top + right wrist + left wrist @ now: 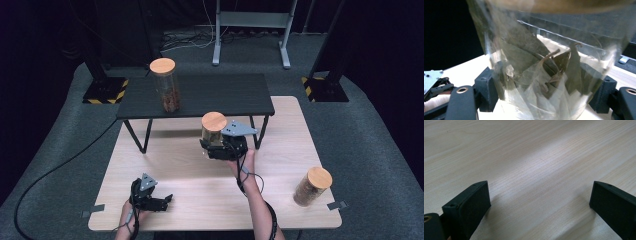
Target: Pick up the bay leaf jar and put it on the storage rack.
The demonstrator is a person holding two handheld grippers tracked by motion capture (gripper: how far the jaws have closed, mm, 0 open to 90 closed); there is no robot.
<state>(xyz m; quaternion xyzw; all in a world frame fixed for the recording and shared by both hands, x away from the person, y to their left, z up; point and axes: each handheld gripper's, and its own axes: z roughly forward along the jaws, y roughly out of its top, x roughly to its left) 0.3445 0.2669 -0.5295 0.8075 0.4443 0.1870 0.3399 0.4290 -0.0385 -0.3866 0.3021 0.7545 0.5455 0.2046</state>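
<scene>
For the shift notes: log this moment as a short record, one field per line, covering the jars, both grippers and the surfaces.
held jar: glass jar of dried leaves, wooden lid, clamped by the right gripper
right gripper: shut on that jar, in front of the black shelf
left gripper: jaws apart, nothing between them, over the wooden table
shelf jar: tall lidded jar upright on the shelf's left part
table jar: lidded jar upright near the table's right front corner
</scene>
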